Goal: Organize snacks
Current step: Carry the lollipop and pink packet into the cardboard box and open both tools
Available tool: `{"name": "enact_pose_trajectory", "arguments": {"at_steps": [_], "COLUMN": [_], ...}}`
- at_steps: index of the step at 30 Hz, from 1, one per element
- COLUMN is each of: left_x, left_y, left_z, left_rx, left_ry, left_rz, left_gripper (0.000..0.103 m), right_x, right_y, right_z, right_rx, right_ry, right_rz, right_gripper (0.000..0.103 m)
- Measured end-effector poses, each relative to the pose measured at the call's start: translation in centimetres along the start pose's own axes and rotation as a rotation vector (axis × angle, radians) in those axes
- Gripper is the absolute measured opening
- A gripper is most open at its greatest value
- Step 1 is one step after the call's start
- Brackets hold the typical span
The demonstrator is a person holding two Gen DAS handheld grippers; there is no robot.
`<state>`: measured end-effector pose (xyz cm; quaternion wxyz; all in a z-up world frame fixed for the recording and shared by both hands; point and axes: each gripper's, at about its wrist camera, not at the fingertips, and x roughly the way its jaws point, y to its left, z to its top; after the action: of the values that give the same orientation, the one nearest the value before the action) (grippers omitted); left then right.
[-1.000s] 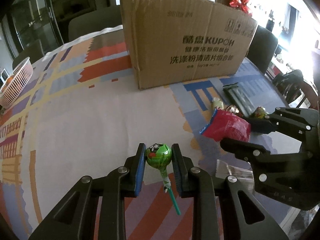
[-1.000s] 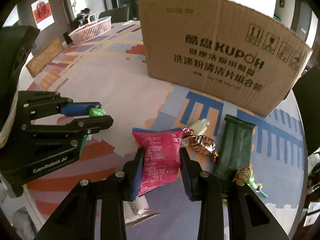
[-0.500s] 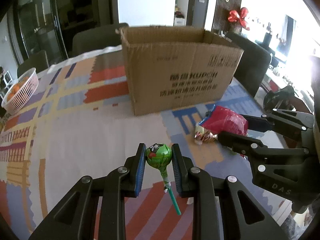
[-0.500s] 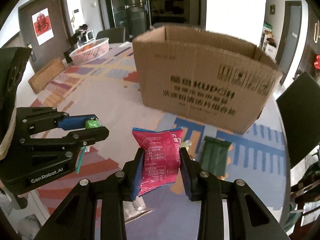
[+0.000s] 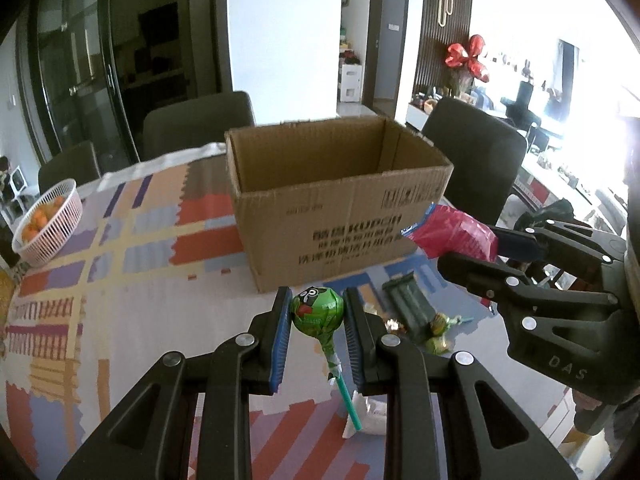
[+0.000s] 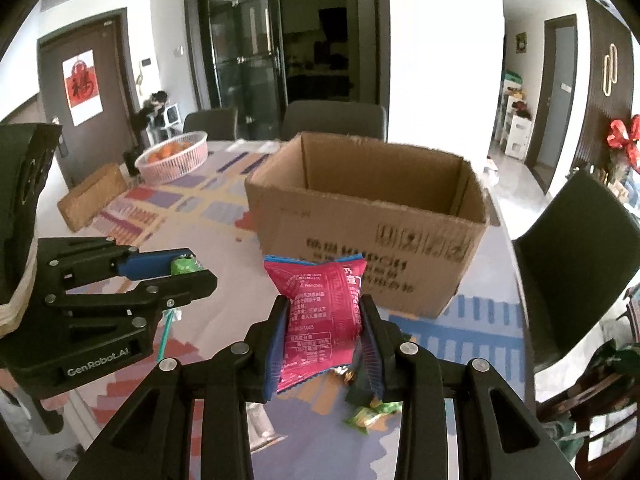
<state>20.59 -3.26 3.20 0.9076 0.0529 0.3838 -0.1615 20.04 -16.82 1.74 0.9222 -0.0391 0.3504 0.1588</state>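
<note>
My left gripper [image 5: 318,316] is shut on a green lollipop [image 5: 318,312] and holds it in the air in front of the open cardboard box [image 5: 340,200]. My right gripper [image 6: 322,332] is shut on a red snack bag [image 6: 320,312], also lifted, level with the box's [image 6: 368,240] near wall. The red bag shows in the left wrist view [image 5: 452,236] at right. The lollipop shows in the right wrist view [image 6: 182,266] at left. On the table below lie a dark green packet [image 5: 408,308], small green candies [image 5: 438,328] and a gold-wrapped candy [image 5: 394,326].
A pink basket of oranges [image 5: 48,220] stands at the table's far left, also in the right wrist view [image 6: 174,160]. Dark chairs [image 5: 476,160] ring the table. A white packet [image 5: 368,416] lies under the left gripper. A woven tray [image 6: 92,200] sits left.
Both grippers have risen well above the table with their snacks, so the open top of the box has come into view. The loose snacks stayed on the table.
</note>
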Motion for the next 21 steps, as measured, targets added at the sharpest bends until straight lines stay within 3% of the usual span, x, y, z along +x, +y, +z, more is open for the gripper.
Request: {"name": "enact_pose_trajectory", "arguments": {"at_steps": [12,21], "left_x": [-1.4,0.2], "left_y": [0.1,1.1], "left_z": [5.3,9.3], "left_rx": [0.010,0.001], "left_ry": [-0.086,-0.088], "left_rz": [-0.001,-0.011], "left_gripper": [0.026,0.026], "right_x": [-1.5,-0.9], "right_y": [-1.7,-3.1], "right_z": [4.1,7.5], "right_rx": [0.026,0.042], "right_ry": [-0.079,-0.105], "right_rz": [-0.014,-0.032], "right_gripper": [0.035,0.035]}}
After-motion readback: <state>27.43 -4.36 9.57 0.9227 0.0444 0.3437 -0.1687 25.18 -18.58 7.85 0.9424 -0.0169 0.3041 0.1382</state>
